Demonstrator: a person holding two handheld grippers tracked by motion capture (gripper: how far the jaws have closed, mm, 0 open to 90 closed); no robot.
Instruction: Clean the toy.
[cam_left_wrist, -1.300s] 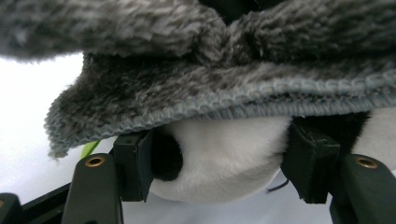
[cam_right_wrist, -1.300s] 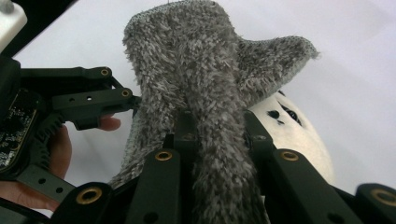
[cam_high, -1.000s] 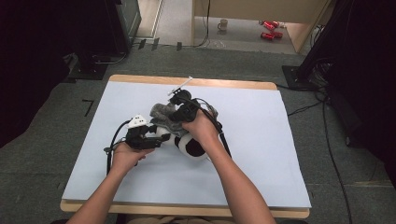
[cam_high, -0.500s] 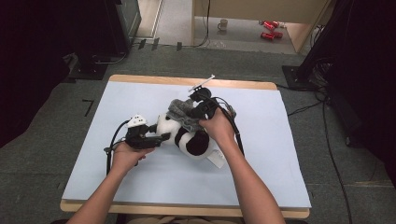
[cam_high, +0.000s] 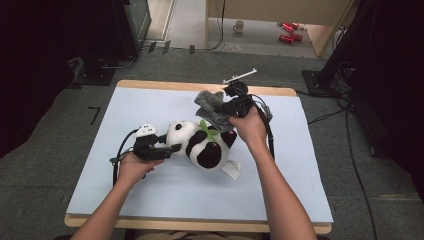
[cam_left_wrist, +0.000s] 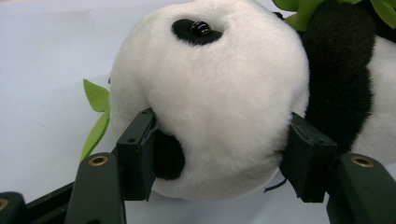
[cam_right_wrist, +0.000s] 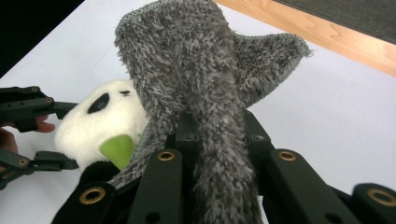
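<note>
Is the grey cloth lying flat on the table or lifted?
Lifted: the right gripper pinches the grey cloth bunched, hanging above the panda.

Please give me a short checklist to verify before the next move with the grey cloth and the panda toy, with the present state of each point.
1. Left gripper holds the panda toy by its head, one pad on each side: ok.
2. Right gripper is shut on the grey cloth, pinched between its jaws: ok.
3. Cloth is lifted off the panda's head, so the face is uncovered: ok.
4. Cloth is fully free of the panda's body: cannot tell; its lower edge hangs close to the green leaf.
5. Panda lies on the white table cover, away from the edges: ok.
6. Bare cover beyond the panda to set the cloth down: ok.
</note>
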